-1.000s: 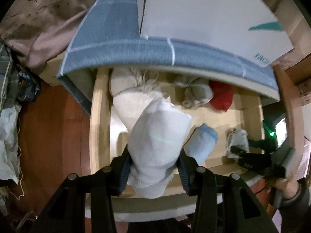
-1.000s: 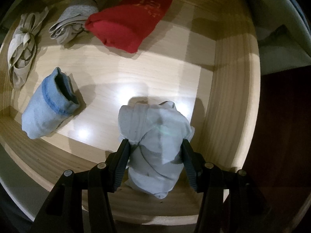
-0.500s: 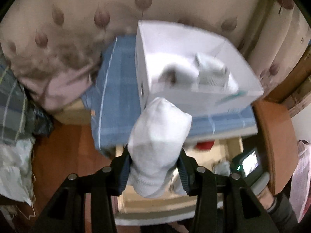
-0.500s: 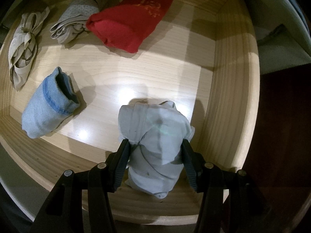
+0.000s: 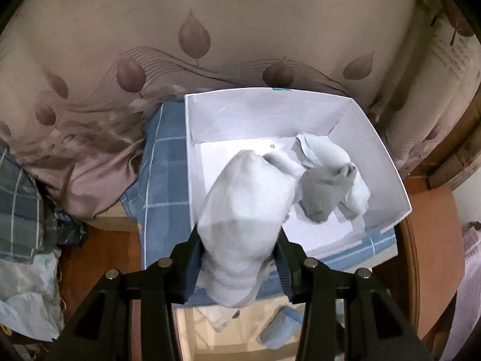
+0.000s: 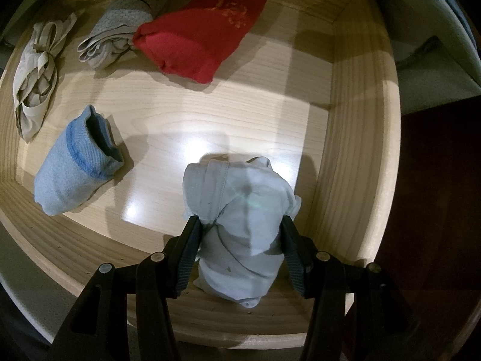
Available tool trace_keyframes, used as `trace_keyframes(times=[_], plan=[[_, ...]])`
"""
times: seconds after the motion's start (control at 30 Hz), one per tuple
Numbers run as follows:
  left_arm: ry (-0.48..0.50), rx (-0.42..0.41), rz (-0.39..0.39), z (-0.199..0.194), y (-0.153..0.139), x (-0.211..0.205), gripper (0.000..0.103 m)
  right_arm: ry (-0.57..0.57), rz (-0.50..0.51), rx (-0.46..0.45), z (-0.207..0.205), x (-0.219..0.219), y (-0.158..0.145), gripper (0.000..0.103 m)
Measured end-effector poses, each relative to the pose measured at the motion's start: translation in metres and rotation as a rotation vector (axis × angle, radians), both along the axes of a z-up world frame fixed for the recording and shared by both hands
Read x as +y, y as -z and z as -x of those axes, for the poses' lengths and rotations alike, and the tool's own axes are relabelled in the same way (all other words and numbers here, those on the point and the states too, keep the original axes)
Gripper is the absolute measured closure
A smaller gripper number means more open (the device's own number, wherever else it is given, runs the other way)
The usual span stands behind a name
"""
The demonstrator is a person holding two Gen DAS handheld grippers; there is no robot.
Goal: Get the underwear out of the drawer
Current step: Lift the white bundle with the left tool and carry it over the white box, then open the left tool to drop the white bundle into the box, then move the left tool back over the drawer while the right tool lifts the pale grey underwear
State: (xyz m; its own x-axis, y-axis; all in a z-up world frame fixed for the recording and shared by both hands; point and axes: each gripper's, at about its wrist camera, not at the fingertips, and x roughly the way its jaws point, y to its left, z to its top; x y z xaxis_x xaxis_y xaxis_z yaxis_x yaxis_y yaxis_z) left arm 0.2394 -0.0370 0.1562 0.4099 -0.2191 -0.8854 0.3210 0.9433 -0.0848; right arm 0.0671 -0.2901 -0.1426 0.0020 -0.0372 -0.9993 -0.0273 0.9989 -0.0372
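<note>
The left gripper [image 5: 239, 248] clamps a soft white roll [image 5: 245, 207] above the box [image 5: 390, 162]; the right gripper [image 6: 240, 240] pinches a light, squashy grey bundle [image 6: 240, 219] mid-body inside the drawer [image 6: 357, 138].

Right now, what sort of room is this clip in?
Probably a bedroom. A wooden drawer holds rolled underwear and socks, such as the red roll; a leaf-print quilt lies bunched behind a white box that stands on blue checked bedding.

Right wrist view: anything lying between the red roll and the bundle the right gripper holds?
Nothing: only bare drawer floor separates the red roll from the pale bundle in the right gripper.
</note>
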Motion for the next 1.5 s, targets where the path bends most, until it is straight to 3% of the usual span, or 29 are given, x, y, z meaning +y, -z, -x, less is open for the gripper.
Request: trace_keyframes(times=[0.3,0.6,0.73,0.97,1.27,1.5], plan=[[0.032,0.013,-0.046,-0.018,0.019,-0.033,0.059,-0.001,-0.002,-0.006,0.002,0.000,0.000,0.053],[0.053,0.071,-0.073,-0.019,0.043,-0.038,0.055,-0.004,-0.001,-0.004,0.002,0.001,0.000,0.053],[0.045,0.072,-0.082,-0.018,0.043,-0.036,0.051,-0.003,-0.001,-0.005,0.002,0.001,0.000,0.053],[0.049,0.058,-0.032,-0.009,0.025,-0.027,0.043,-0.003,-0.001,-0.004,0.002,0.001,0.000,0.053],[0.044,-0.002,-0.085,0.032,0.009,-0.004,0.043,-0.005,0.002,0.001,0.000,0.003,0.000,0.053],[0.027,-0.020,-0.145,0.074,0.029,0.023,0.043,-0.028,0.017,-0.008,0.000,0.008,-0.001,0.058]])
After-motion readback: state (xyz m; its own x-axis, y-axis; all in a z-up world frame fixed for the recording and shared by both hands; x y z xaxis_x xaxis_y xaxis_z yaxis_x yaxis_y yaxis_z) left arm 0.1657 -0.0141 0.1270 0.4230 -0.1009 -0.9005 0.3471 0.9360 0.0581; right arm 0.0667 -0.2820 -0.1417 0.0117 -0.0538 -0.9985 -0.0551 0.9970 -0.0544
